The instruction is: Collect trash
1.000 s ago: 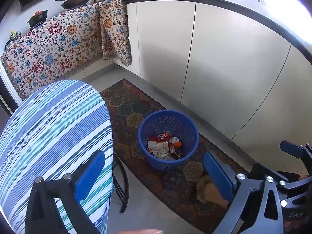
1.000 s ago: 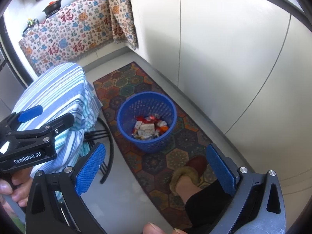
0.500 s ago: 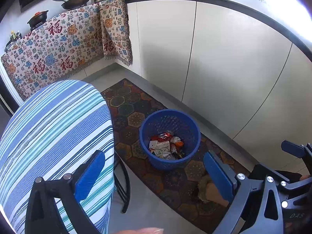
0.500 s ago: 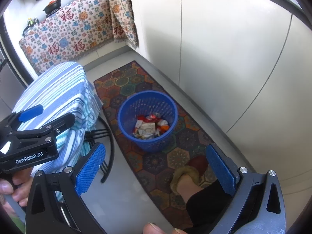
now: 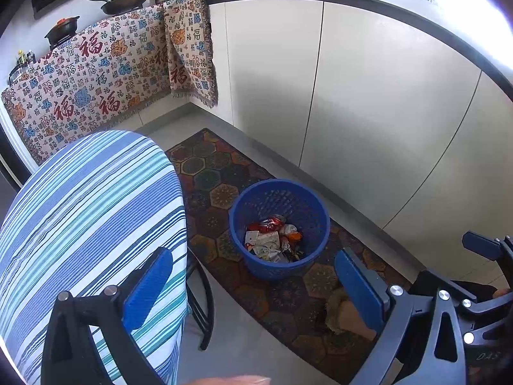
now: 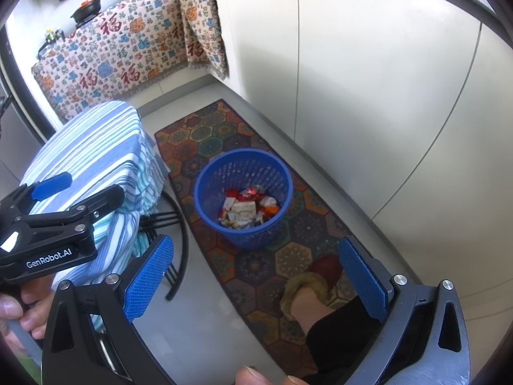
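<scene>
A blue plastic bin [image 5: 278, 227] stands on a patterned rug and shows too in the right wrist view [image 6: 243, 197]. Crumpled wrappers [image 5: 272, 237] lie in its bottom, also seen in the right wrist view [image 6: 247, 207]. My left gripper [image 5: 253, 285] is open and empty, high above the floor, near the bin's front. My right gripper [image 6: 253, 279] is open and empty, also above and in front of the bin. The left gripper shows at the left of the right wrist view [image 6: 48, 211].
A round table with a striped blue cloth [image 5: 86, 224] stands left of the bin, on black legs [image 5: 205, 301]. White cabinet doors [image 5: 368, 122] run along the right. A person's slippered foot [image 6: 307, 285] rests on the rug [image 6: 256, 256]. A patterned cloth [image 5: 96, 77] hangs at the back.
Both views have shifted slightly; the bin sits a little further right and lower in the left wrist view. Both grippers stay open and empty.
</scene>
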{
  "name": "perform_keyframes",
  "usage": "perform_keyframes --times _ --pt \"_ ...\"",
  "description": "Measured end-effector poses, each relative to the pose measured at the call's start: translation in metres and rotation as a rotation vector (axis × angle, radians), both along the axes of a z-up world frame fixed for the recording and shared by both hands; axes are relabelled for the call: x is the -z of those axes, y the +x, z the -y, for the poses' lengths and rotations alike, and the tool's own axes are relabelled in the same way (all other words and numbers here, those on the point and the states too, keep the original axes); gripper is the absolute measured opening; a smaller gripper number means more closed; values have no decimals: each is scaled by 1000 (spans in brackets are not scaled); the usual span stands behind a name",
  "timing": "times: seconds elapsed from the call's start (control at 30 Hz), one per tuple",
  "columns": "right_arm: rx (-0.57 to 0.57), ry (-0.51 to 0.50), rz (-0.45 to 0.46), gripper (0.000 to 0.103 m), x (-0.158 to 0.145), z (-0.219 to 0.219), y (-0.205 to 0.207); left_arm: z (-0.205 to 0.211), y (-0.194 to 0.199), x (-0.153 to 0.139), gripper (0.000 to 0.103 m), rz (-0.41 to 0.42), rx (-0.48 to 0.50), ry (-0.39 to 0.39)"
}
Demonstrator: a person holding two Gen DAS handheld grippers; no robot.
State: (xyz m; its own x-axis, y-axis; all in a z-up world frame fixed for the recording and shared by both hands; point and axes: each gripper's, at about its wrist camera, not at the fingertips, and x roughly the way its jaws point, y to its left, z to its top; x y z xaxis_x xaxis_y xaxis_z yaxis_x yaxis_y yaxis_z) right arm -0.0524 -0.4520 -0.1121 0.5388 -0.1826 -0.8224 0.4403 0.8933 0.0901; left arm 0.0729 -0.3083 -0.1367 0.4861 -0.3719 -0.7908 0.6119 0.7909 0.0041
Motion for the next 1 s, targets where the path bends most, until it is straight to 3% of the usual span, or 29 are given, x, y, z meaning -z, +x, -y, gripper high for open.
perform_keyframes --times 0.87,1.0 --pt "10 10 -8 103 2 8 1 11 -1 6 103 -2 14 13" --pt "15 13 -11 103 4 10 1 10 -3 5 103 -1 20 -12"
